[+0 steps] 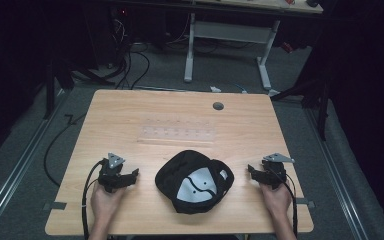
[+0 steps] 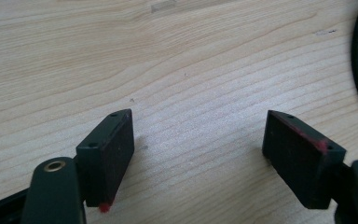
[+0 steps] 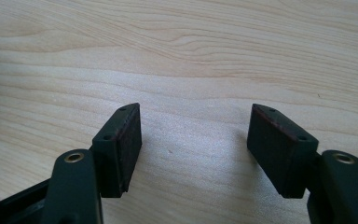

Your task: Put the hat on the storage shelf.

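Nearest the camera, the person's hands rest the left tongs (image 1: 121, 176) and right tongs (image 1: 264, 173) on the table (image 1: 130, 115), both released with nothing between the jaws, seemingly parked either side for a start. Between them a black cap (image 1: 195, 181) lies upside down, its bowl holding nothing I can make out.

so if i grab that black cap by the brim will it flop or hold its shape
The cap lies upside down, grey lining showing. Its crown looks like soft fabric, so it will probably sag. The brim looks flat and likely stiffer. It seems light and should slide easily on the table.
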A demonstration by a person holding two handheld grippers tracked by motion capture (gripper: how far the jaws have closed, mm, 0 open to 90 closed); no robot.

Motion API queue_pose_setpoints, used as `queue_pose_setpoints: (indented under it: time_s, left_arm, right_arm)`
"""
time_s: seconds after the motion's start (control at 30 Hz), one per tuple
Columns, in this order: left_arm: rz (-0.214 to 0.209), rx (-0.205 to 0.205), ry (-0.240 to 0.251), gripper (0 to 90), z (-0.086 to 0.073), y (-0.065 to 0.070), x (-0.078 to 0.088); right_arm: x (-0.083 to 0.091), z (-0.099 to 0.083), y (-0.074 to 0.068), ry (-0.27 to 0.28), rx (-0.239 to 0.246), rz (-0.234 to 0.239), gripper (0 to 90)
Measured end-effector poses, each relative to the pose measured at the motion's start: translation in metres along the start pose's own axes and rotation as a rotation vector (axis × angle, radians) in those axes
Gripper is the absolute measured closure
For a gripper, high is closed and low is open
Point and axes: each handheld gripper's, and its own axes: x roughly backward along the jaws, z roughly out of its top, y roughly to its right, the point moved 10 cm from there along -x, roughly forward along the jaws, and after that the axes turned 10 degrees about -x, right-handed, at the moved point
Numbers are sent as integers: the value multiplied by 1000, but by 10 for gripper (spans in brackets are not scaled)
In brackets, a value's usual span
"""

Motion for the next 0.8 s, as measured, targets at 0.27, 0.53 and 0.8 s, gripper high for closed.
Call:
queue_pose_setpoints:
  time_s: [0.27, 0.53, 0.8]
  left_arm:
    - [1, 5, 3, 253, 0, 0, 0]
    - [1, 5, 3, 254, 0, 0, 0]
    - [1, 5, 2, 254, 0, 0, 0]
  right_arm:
    - [0, 0, 0, 0, 1, 1, 355]
    - [0, -1, -1, -8, 5, 10, 321]
    - [2, -2, -1, -6, -4, 15, 370]
